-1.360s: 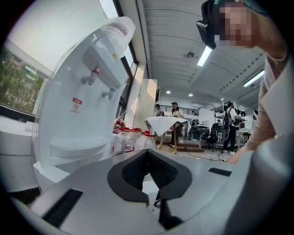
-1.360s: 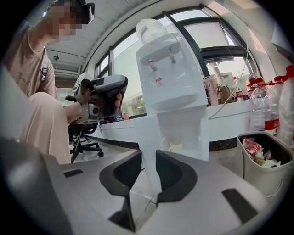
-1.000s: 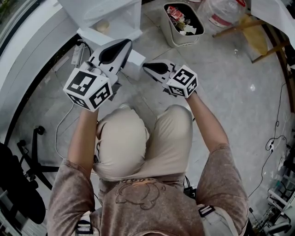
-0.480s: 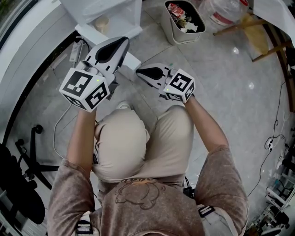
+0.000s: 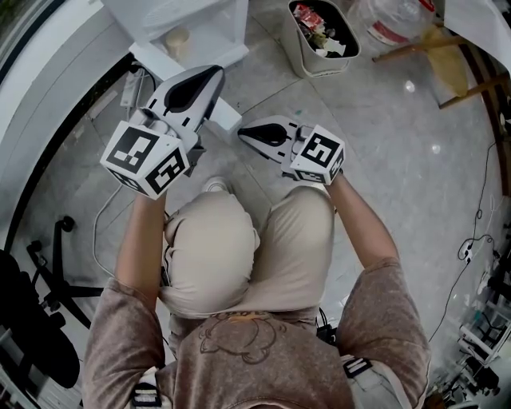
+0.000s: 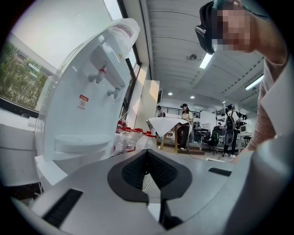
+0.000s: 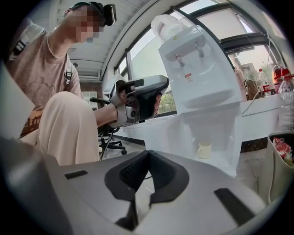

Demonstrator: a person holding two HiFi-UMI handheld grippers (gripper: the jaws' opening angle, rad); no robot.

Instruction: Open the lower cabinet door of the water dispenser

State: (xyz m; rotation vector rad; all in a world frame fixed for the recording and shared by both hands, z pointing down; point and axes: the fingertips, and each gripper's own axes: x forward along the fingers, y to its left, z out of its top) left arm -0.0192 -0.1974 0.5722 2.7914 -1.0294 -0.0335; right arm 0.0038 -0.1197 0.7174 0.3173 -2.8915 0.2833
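The white water dispenser stands at the top of the head view. Its lower cabinet is open, and a cream mug stands inside it. The white door is swung out toward me. My left gripper is shut and empty, with its tip just left of the door's edge. In its own view its jaws meet, and the dispenser rises to the left. My right gripper is shut on nothing, low and just right of the door; its jaws are together.
A bin full of rubbish stands right of the dispenser, with water bottles and a wooden table leg beyond it. A cable and an office chair base lie at the left. My knees are below the grippers.
The right gripper has drawn back a little from the dispenser toward my knees. The left gripper has barely moved. Both stay shut.
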